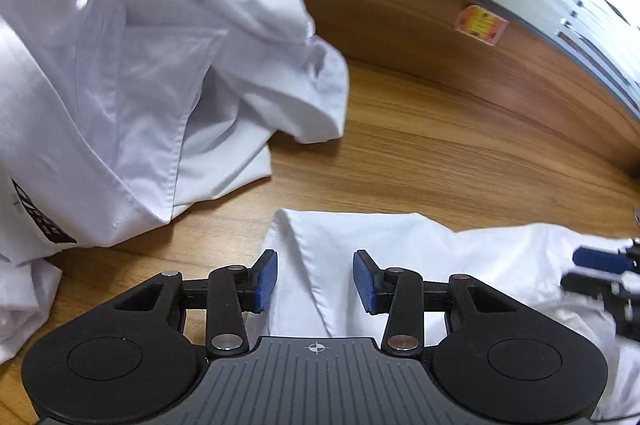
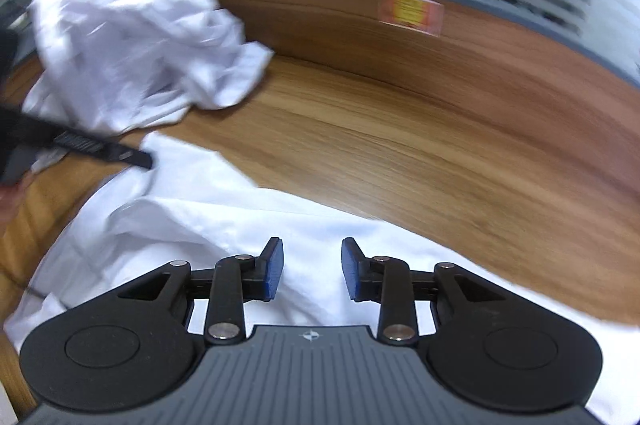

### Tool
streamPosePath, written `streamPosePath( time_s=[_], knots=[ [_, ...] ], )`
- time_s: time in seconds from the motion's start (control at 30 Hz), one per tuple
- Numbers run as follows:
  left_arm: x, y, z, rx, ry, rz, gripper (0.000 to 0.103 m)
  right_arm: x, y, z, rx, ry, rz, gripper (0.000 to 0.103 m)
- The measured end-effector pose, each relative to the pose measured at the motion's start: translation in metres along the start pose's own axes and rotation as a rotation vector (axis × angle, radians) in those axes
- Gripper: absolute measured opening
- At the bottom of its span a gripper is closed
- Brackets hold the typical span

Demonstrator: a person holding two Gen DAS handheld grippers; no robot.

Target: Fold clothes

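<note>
A white garment [image 1: 400, 265] lies spread on the wooden table, with a folded edge or collar [image 1: 304, 249] running under my left gripper [image 1: 315, 265]. Its blue pads [image 1: 266, 281] stand apart with nothing pinched between them; the cloth lies below. In the right wrist view the same white garment [image 2: 224, 209] lies under my right gripper [image 2: 312, 257], which is open and holds nothing. My left gripper [image 2: 136, 157] shows there at the left, above the garment's far corner. My right gripper [image 1: 588, 271] shows blurred at the right edge of the left wrist view.
A crumpled pile of white shirts [image 1: 140, 65] with a black label [image 1: 40, 217] sits at the back left, also seen as the pile [image 2: 136, 53]. A wooden backboard [image 1: 420, 25] with an orange sticker [image 1: 480, 25] bounds the table [image 2: 400, 145]. A hand [image 2: 8, 197] is at the left edge.
</note>
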State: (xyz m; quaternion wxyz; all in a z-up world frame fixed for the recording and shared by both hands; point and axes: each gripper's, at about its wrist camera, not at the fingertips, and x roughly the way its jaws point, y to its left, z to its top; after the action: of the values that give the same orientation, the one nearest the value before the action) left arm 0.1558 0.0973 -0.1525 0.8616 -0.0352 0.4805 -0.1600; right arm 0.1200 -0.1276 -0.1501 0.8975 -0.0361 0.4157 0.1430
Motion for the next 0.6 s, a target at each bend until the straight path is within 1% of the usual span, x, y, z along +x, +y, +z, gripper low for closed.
streamPosePath(
  time_s=[0.1, 0.17, 0.2, 0.23, 0.3, 0.33, 0.4, 0.43, 0.47, 0.6],
  knots=[
    [0.008, 0.001, 0.002, -0.025, 0.013, -0.011, 0.042, 0.009, 0.017, 0.003, -0.097, 0.007, 0.034, 0.038],
    [0.012, 0.001, 0.003, -0.040, 0.009, -0.020, 0.033, 0.015, 0.026, 0.005, -0.153, 0.017, 0.035, 0.038],
    [0.013, 0.001, 0.004, -0.038, 0.005, -0.022, 0.019, 0.018, 0.030, 0.006, -0.178, 0.022, 0.035, 0.038],
    [0.013, 0.001, 0.004, -0.037, 0.000, -0.019, 0.008, 0.020, 0.034, 0.006, -0.199, 0.027, 0.037, 0.038],
    [0.011, 0.002, 0.006, -0.050, -0.012, -0.021, 0.004, 0.021, 0.040, 0.006, -0.235, 0.020, 0.043, 0.038],
    [0.010, 0.003, 0.007, -0.056, -0.019, -0.023, 0.003, 0.021, 0.042, 0.006, -0.251, 0.018, 0.047, 0.038],
    [0.007, 0.003, 0.011, -0.054, -0.037, -0.028, 0.003, 0.021, 0.046, 0.005, -0.276, 0.026, 0.055, 0.021],
    [0.006, 0.004, 0.014, -0.053, -0.044, -0.028, 0.003, 0.021, 0.048, 0.005, -0.282, 0.033, 0.060, 0.003],
    [0.006, 0.004, 0.017, -0.052, -0.049, -0.028, 0.003, 0.022, 0.048, 0.005, -0.276, 0.040, 0.064, 0.001],
    [0.011, 0.004, 0.027, -0.049, -0.051, -0.015, 0.003, 0.025, 0.047, 0.003, -0.253, 0.059, 0.082, 0.001]
  ],
)
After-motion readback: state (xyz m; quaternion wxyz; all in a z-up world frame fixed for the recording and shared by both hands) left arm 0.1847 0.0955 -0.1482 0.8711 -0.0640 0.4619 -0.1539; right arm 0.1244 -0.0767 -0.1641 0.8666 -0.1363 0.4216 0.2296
